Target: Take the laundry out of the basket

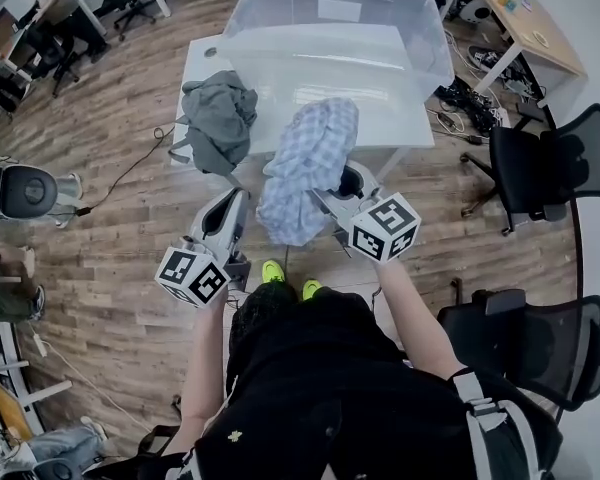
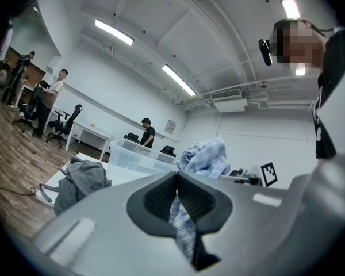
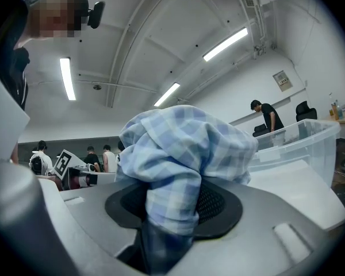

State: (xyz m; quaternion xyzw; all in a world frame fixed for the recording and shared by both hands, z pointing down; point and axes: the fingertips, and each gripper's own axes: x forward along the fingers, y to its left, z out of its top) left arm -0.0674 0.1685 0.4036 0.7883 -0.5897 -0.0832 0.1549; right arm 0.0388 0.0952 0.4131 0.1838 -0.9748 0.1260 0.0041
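Shirt (image 1: 310, 158) pinched between shut jaws of left gripper (image 1: 242, 198) and right gripper (image 1: 326, 198), in front of basket (image 1: 280, 13); grey garment (image 1: 218, 118) at basket's left.

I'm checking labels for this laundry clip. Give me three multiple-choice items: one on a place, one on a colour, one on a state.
1. Where does the grey garment lie? A on the white table beside the clear bin; B inside the bin; C on the floor.
2. What colour is the held shirt? A red; B black; C blue-and-white check.
3. How is the right tool? A open, empty; B shut on the shirt; C lying on the table.
Answers: 1 A, it drapes over the table's edge by the bin. 2 C, pale blue checks show. 3 B, it clamps the cloth.
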